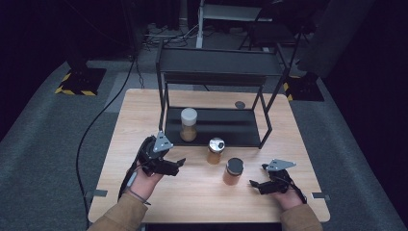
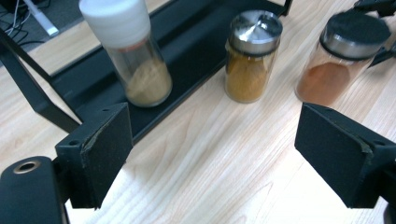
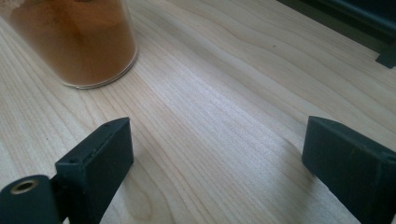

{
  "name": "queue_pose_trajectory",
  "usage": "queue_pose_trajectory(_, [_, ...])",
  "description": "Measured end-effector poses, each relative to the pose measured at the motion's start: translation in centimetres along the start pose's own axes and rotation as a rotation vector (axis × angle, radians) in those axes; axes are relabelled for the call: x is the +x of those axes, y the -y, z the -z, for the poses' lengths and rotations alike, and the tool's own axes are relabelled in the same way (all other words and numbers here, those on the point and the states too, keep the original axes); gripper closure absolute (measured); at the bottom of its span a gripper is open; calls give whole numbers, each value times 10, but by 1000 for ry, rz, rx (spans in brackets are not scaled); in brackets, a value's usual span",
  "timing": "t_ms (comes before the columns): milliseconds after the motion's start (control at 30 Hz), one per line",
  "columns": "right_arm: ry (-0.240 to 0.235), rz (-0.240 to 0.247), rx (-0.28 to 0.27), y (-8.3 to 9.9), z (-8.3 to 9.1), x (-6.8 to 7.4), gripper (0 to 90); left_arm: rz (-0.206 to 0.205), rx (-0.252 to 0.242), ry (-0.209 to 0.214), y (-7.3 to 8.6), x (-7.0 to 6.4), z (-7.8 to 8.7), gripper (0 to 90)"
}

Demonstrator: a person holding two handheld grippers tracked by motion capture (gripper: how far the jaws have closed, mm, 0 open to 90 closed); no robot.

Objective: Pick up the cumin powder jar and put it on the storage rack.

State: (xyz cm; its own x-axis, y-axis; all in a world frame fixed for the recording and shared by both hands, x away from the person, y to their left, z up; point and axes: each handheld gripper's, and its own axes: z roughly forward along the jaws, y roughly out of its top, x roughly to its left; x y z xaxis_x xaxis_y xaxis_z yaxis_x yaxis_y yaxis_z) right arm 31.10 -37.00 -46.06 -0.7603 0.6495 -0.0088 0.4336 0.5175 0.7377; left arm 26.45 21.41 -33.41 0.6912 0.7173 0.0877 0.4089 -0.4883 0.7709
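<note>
1. Black, flat-padded jaws of the left gripper (image 2: 212, 154) stand wide apart and empty, low over the pale wooden table (image 2: 219, 154).
2. Right gripper (image 3: 217, 163): jaws likewise spread wide, holding nothing, resting near the table's front right.
3. Clear glass spice jar with black lid and reddish-brown powder (image 1: 233, 172): upright on the table, just left of the right gripper and nearest to it; long axis vertical, lid uppermost.
4. Clear glass jar with shiny metal lid and yellow-brown powder (image 1: 215, 151): upright, just in front of the black metal two-tier rack (image 1: 216, 65).
5. White-capped glass jar of tan powder (image 1: 188, 124): upright on the rack's lower shelf.
6. Suggested approach, judged from this layout: bring the right gripper in level, centre the black-lidded jar between the pads, and close on the glass body below the lid, keeping the axis vertical so the neighbouring jar stays undisturbed.
</note>
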Motion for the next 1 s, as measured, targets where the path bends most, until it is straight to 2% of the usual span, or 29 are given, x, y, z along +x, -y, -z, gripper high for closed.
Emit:
queue_pose_trajectory(67, [4,-4,0,0,0,1,86,-5,9,-18,6,-4,-2,110])
queue_pose_trajectory(233, [12,-11,0,0,0,3,85,20,18,-25,23,-6,-7,110])
queue_pose_trajectory(567, [13,-12,-1,0,0,3,85,60,49,-19,50,-8,-19,110])
queue_pose_trajectory(700, [13,-12,0,0,0,3,85,61,67,-30,60,-11,-25,110])
queue_pose_trajectory(1000, [13,-12,-1,0,0,3,85,92,105,-22,79,-9,-37,110])
